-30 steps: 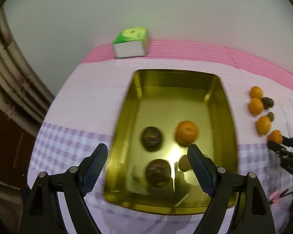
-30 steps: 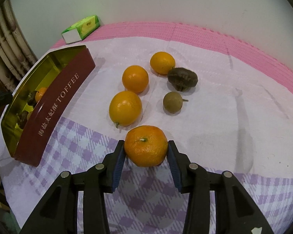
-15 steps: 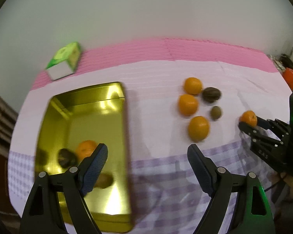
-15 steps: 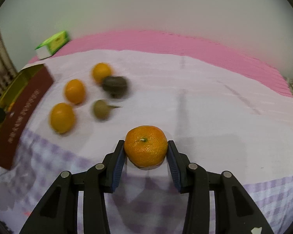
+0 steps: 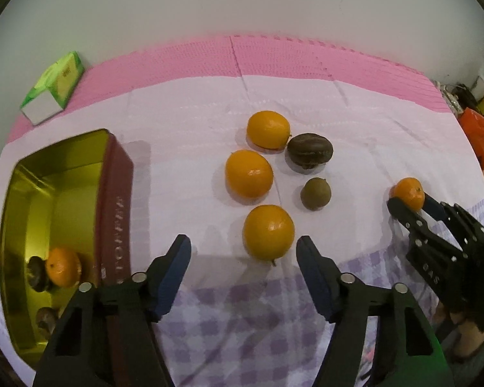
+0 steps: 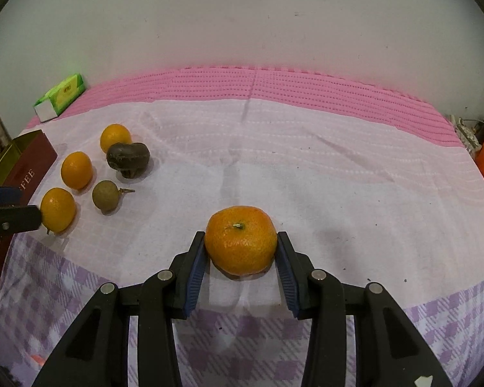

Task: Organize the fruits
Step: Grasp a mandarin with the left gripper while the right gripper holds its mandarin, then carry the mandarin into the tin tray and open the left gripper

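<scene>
Five loose fruits sit mid-frame in L wrist view: three oranges, a dark wrinkled fruit [image 5: 310, 153], a small brown fruit [image 5: 315, 193]. Nearest orange [image 5: 268, 231] lies just ahead of the left gripper [image 5: 243, 259], between its tips but untouched; jaws have just been closing, nothing gripped yet. Right gripper [image 6: 241, 258] is clenched on a mandarin [image 6: 241, 239], lower centre of R wrist view, resting on the cloth [image 6: 306, 177]. Gold tin [image 5: 32, 225] at left edge holds one orange [image 5: 63, 267] plus dark fruits. Green box [image 5: 53, 87] upper left.
</scene>
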A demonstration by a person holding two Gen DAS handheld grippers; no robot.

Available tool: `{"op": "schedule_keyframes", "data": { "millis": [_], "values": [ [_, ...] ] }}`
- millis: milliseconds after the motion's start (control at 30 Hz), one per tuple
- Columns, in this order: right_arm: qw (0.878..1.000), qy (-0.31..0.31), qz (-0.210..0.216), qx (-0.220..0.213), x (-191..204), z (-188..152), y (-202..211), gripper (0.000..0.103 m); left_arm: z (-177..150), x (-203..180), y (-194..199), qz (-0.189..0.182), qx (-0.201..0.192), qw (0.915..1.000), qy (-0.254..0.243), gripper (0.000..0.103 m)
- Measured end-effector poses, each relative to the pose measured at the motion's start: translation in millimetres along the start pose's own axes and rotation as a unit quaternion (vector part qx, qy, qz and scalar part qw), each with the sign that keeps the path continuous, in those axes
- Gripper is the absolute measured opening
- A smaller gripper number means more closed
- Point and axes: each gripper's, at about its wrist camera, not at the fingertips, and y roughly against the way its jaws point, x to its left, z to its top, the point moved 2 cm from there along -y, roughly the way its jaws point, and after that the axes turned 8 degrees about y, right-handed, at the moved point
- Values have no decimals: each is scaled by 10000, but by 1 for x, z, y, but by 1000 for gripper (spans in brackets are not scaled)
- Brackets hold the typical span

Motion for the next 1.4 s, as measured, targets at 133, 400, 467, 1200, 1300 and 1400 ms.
{"op": "schedule_keyframes", "data": {
  "millis": [133,400,467,1200,1300,1400],
  "values": [
    [10000,-27,27,-11,1,0,0,39,2,-4,-11,-82,105,9999,51,60],
    [10000,-46,49,-19,-1,-2,2,40,6,-17,-29,-63,187,9998,-46,44],
    [10000,-47,52,-20,-2,-2,2,40,7,-18,-31,-89,206,9997,-42,38],
    [10000,-11,-3,-12,0,-2,1,40,-17,19,49,-50,-418,9991,-79,38],
    [10000,-9,-17,-8,1,-2,1,40,-20,38,66,-18,-553,9984,79,38],
    [10000,-7,-21,-7,1,-2,1,40,-25,60,80,74,-648,9975,263,38]
  ]
}}
